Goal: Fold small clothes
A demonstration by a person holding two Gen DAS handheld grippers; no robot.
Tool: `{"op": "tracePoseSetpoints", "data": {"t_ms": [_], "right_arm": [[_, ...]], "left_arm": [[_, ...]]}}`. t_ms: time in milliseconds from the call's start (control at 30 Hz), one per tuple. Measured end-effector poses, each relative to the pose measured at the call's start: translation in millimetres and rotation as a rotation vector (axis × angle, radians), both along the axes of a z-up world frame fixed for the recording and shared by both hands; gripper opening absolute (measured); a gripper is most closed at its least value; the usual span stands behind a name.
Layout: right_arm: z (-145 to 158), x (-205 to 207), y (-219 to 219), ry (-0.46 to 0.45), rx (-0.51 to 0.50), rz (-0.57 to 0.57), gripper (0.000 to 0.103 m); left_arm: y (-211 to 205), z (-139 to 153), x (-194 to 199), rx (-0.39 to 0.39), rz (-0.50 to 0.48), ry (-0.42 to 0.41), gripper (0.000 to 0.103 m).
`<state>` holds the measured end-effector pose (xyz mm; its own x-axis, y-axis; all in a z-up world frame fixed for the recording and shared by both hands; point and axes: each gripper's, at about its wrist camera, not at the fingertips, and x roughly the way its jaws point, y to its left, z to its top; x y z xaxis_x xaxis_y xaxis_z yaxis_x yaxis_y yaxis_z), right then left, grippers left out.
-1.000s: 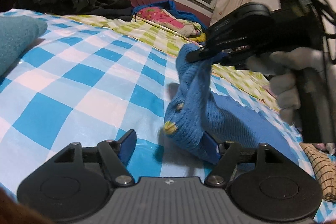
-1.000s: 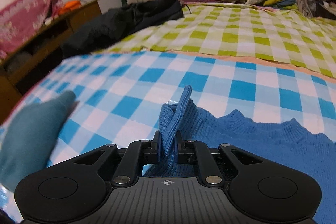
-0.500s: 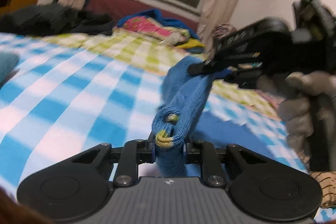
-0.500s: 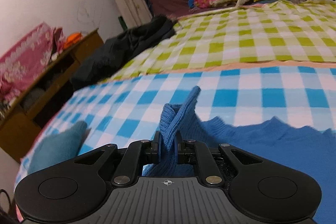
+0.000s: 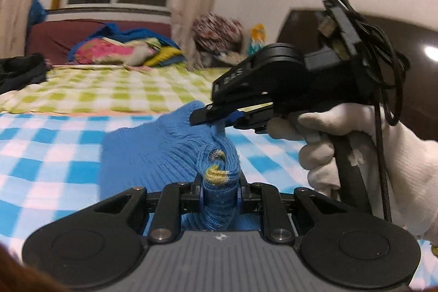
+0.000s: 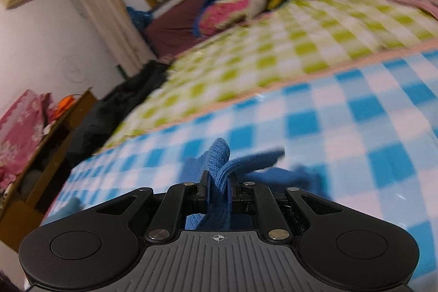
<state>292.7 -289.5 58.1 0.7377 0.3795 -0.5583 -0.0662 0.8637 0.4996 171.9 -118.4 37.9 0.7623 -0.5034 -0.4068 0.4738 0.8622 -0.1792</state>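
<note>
Gripping one blue knit sweater at two points, a person's left tool and right tool lift it off the blue-checked sheet of a bed, apparently to carry one edge across for a fold. The left tool is clamped on a bunched hem with a yellow stripe; the right tool, in a white-gloved hand at 2 o'clock, is pinched tight on another edge. Seen from the left tool, the sweater spreads from between its jaws toward 11 o'clock, its lower part meeting the sheet.
</note>
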Motion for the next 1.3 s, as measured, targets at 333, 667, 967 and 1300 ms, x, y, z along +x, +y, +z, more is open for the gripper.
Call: {"op": "tracePoseSetpoints", "data": {"t_ms": [333,667,967,1300], "right_arm": [[-57,-14,-50,0.056,0.069,-0.055,0.011],[-65,-22,-62,0.06,0.15,-0.039,0.018],[-51,-22,-63,0.013,0.121,-0.098,0.027],[-57,-15,-47,0.065,0.047,-0.077,0.013]], "left_arm": [[-55,-33,-12,0.174,-0.075,-0.003,0.025],[-76,-45,-30,0.305,-0.132,-0.105,0.025],[-75,-47,-36,0.326,-0.139,-0.121,0.025],[-75,-44,-26,0.315,-0.145,-0.125,0.025]]}}
